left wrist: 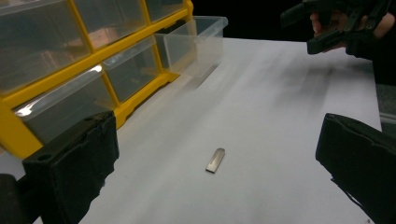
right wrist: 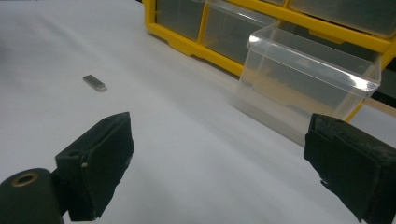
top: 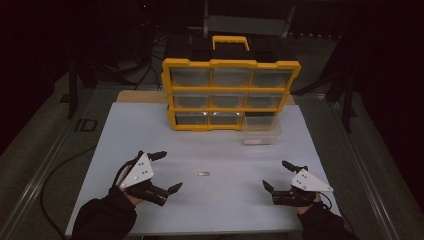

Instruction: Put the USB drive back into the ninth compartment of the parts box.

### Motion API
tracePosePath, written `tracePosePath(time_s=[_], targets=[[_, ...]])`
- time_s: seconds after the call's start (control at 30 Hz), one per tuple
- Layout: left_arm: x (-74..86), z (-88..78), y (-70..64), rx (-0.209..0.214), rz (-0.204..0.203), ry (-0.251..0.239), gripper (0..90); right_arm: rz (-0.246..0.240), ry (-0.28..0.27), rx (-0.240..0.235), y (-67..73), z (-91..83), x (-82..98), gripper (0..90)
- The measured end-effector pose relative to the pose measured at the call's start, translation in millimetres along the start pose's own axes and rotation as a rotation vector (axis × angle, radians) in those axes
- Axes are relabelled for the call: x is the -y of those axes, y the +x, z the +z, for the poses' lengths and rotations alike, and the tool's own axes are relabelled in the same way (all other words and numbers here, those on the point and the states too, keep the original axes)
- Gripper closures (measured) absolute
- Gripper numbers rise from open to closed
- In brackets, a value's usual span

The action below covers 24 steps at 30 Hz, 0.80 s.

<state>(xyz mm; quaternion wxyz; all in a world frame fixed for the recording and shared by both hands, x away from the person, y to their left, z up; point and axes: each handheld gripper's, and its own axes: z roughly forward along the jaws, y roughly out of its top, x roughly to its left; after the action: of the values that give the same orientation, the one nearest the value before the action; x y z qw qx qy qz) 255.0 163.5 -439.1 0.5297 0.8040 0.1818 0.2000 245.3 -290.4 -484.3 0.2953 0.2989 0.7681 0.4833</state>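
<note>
Now, from the high view, the left gripper and the right gripper both rest low over the white bench, each with its jaws spread wide and holding nothing. A small metal piece lies flat on the bench between the two grippers, nearer to the left gripper and apart from both. Ahead of the grippers stands a yellow drawer organizer, upright, and a clear drawer is pulled out of its lower right place, sitting ahead of the right gripper.

From the left gripper view, the metal piece lies ahead between the open jaws, not touching them. The organizer is to the left.

From the right gripper view, the metal piece lies far to the left, and the clear drawer is just ahead at the right.
</note>
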Motion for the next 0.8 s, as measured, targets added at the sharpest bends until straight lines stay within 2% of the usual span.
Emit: tracePosePath(time_s=[0.33, 0.5, 0.8], targets=[[-7.2, 23.1, 1.2, 0.044, -0.004, 0.011, 0.0, -0.004, -0.008, -0.002, 1.4, -0.6, -0.8, 8.0], [-3.5, 36.4, 2.1, 0.068, -0.025, 0.017, 0.0, -0.01, -0.009, -0.005, 1.9, 0.0, -0.8, 8.0], [3.3, 58.4, 3.7, 0.092, -0.036, 0.042, 0.0, -0.006, -0.005, -0.01, 1.6, 0.4, -0.3, 8.0]])
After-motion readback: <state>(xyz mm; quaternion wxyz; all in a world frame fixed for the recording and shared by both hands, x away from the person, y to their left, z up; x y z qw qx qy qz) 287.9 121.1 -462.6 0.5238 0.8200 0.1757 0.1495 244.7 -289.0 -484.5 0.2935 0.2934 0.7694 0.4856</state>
